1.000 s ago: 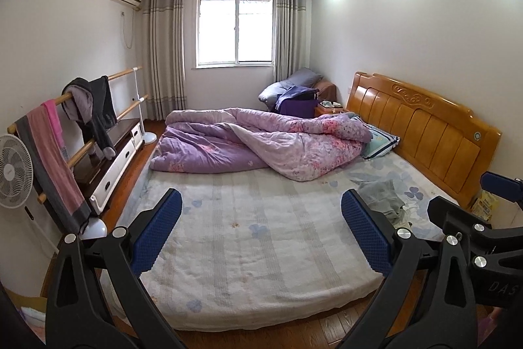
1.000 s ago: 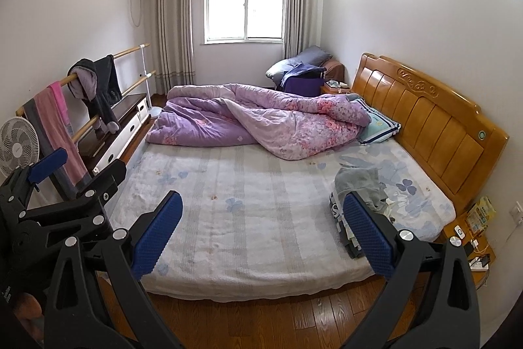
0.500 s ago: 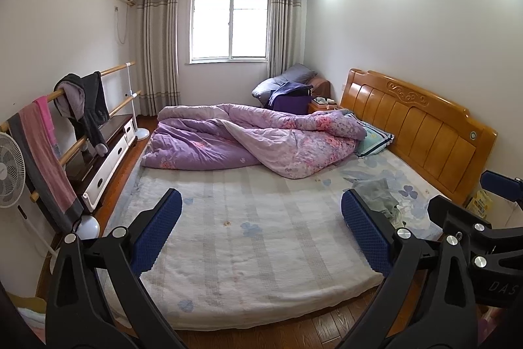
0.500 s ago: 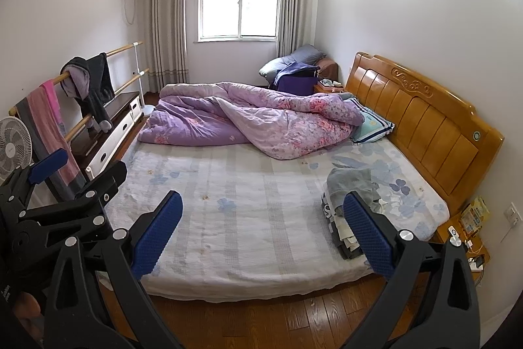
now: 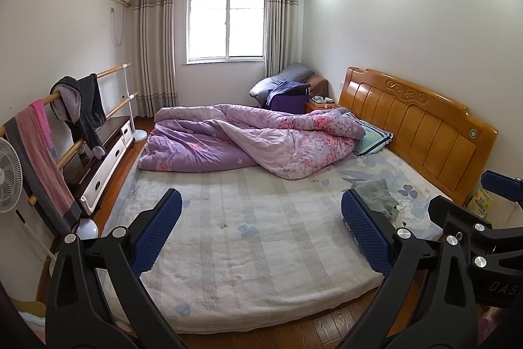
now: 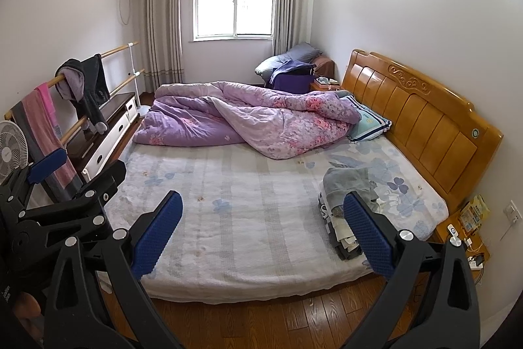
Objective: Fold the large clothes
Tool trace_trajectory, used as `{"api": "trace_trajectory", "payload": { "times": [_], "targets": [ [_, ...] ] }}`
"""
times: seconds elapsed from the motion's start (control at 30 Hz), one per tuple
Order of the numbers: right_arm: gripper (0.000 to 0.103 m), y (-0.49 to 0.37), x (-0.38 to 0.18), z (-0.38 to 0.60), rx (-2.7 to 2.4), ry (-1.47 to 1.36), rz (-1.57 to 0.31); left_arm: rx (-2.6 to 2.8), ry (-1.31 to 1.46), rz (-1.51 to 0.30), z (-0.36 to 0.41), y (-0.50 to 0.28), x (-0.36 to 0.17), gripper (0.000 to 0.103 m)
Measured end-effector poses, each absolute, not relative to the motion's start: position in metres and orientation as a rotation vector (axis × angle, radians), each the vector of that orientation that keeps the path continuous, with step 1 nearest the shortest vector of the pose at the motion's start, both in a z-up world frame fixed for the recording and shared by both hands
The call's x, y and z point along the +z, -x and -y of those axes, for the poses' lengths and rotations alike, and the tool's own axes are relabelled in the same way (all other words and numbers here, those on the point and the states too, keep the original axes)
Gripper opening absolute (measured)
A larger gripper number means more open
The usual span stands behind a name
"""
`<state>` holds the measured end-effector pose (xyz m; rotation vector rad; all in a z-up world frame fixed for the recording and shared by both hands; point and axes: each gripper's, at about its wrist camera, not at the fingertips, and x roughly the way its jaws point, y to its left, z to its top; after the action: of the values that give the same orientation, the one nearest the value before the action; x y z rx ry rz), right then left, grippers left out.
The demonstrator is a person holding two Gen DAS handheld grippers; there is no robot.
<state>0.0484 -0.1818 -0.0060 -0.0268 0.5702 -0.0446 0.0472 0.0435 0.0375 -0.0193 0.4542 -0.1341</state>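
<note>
Left wrist view: the left gripper (image 5: 260, 231) has its blue-padded fingers (image 5: 157, 234) spread wide, empty, held above the near edge of the bed (image 5: 261, 267). Right wrist view: the right gripper (image 6: 261, 233) is equally wide apart and holds nothing; its right pad (image 6: 367, 236) overlaps the pile of clothes (image 6: 351, 195) in the picture, with no contact evident. That pile, a grey garment on top of folded items, lies on the near right part of the mattress, close to the wooden headboard (image 6: 425, 116). Beyond it, a purple floral quilt (image 6: 248, 120) is bunched across the far half of the bed, beside a pillow (image 6: 369, 121). At the left wall, a rail (image 6: 75, 87) carries a dark jacket (image 6: 88, 90) and a pink towel (image 6: 49, 120); a fan (image 6: 11, 149) stands nearer. The far wall holds a window (image 6: 235, 4).
</note>
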Motion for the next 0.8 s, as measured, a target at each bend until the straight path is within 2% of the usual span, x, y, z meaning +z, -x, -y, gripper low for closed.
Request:
{"api": "trace_trajectory", "payload": {
  "times": [0.8],
  "targets": [
    [0.095, -0.05, -0.006, 0.183, -0.051, 0.021, -0.584, -0.146, 0.015, -0.465, -0.042, -0.063, 0.036, 0.098]
  ]
}}
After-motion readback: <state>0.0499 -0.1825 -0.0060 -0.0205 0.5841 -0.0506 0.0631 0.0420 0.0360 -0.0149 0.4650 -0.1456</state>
